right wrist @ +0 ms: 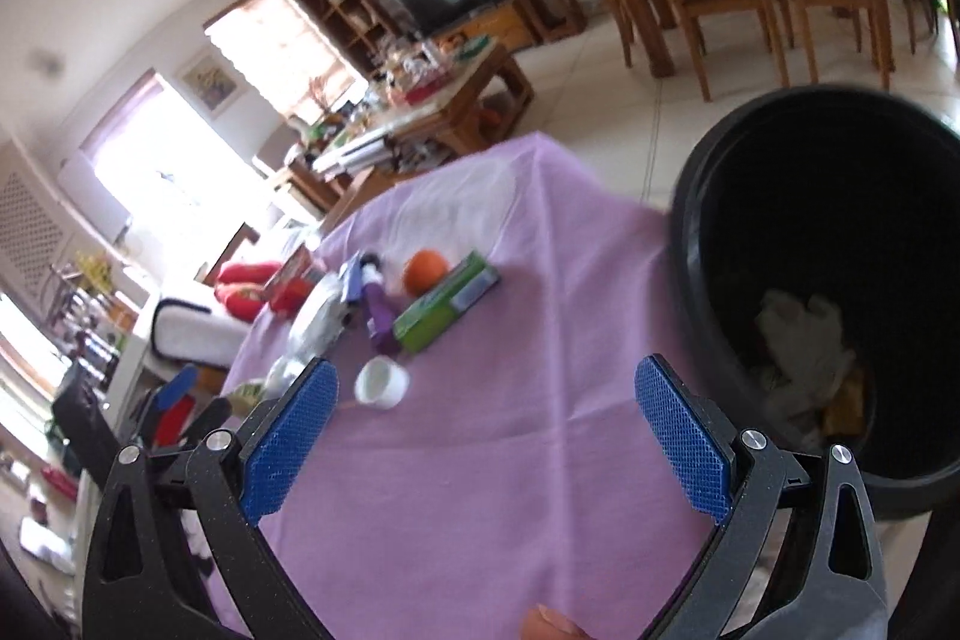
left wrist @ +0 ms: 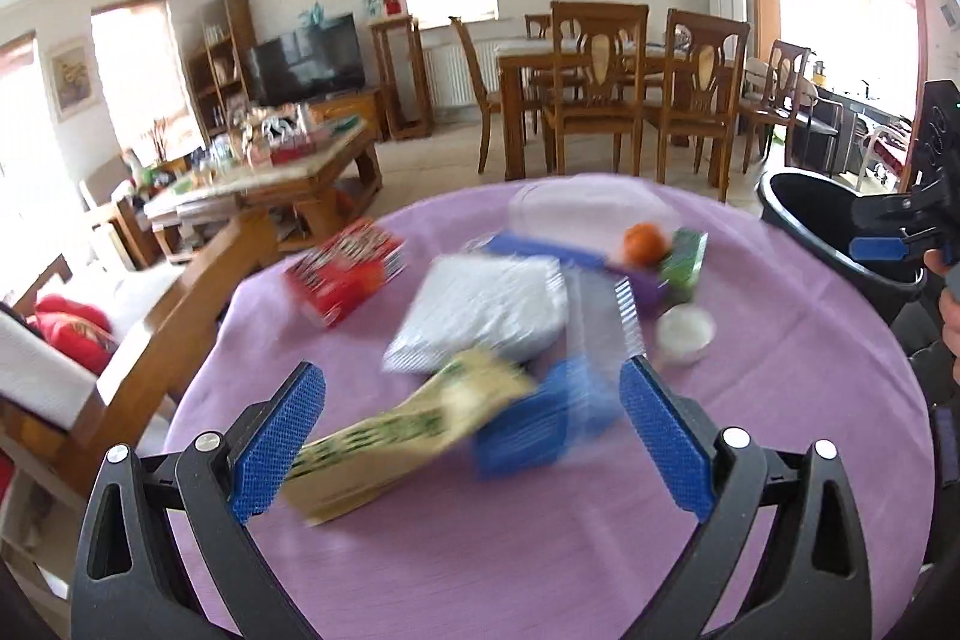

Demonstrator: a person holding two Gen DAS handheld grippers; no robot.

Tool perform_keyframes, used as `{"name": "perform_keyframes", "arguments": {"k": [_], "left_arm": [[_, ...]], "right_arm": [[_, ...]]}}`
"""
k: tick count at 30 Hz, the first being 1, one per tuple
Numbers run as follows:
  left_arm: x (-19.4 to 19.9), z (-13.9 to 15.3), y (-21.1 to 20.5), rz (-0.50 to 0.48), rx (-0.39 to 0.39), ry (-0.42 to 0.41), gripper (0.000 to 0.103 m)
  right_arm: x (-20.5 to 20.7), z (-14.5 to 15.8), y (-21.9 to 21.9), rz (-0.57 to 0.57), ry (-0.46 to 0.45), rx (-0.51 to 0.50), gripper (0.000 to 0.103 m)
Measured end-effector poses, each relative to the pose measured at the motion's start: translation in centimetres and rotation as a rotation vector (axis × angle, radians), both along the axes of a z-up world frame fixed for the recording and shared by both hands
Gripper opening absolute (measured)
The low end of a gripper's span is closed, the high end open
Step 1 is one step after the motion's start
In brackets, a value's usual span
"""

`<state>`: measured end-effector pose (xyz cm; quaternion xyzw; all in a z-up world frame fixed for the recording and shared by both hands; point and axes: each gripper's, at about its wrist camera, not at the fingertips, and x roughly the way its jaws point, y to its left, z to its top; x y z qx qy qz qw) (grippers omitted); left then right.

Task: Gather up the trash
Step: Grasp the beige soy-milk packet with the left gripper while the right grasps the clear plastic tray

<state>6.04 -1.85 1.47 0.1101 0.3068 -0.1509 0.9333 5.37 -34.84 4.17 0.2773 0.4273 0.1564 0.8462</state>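
Your left gripper (left wrist: 471, 436) hangs spread wide and empty over the near edge of the litter, with a tan and green packet (left wrist: 408, 430) and a blue object (left wrist: 540, 424) lying just ahead between its pads; both are too blurred to name more closely. Pick one piece, probably the packet, line the pads across its narrow side, and close only when the view has steadied, so that you do not scoop up its neighbour as well. Your right gripper (right wrist: 486, 430) is likewise wide and carries nothing, hovering by the black bin (right wrist: 690, 244), which already holds crumpled paper (right wrist: 804, 346); keep it clear of the rim to leave room for the drop. Further out on the purple tablecloth (left wrist: 540, 550) lie a silver pouch (left wrist: 480, 316), a white cup (left wrist: 684, 334), a red box (left wrist: 342, 274), a green box (right wrist: 447, 307) and an orange fruit (right wrist: 425, 271). Beyond stand a cluttered coffee table (left wrist: 282, 172), a television (left wrist: 306, 64) and wooden dining chairs (left wrist: 600, 88).
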Motion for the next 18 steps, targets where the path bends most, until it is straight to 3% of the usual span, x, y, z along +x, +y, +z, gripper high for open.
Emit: {"name": "perform_keyframes", "arguments": {"k": [1,6,13,18], "left_arm": [[0.5,-0.1,1.2,-0.006,-0.013,0.025,0.097],[2.6,-1.2,5.1,-0.033,0.024,0.095,0.097],[3.4,-2.5,4.3,-0.169,0.084,0.124,0.097],[4.9,-3.5,4.1,-0.201,0.059,0.197,0.064]], "right_arm": [[0.5,0.0,1.8,0.034,0.019,0.025,0.098],[2.1,0.9,10.3,0.114,0.023,-0.097,0.098],[4.8,0.3,16.5,0.116,0.078,-0.155,0.098],[6.8,-1.2,19.1,0.125,0.123,-0.198,0.098]]}}
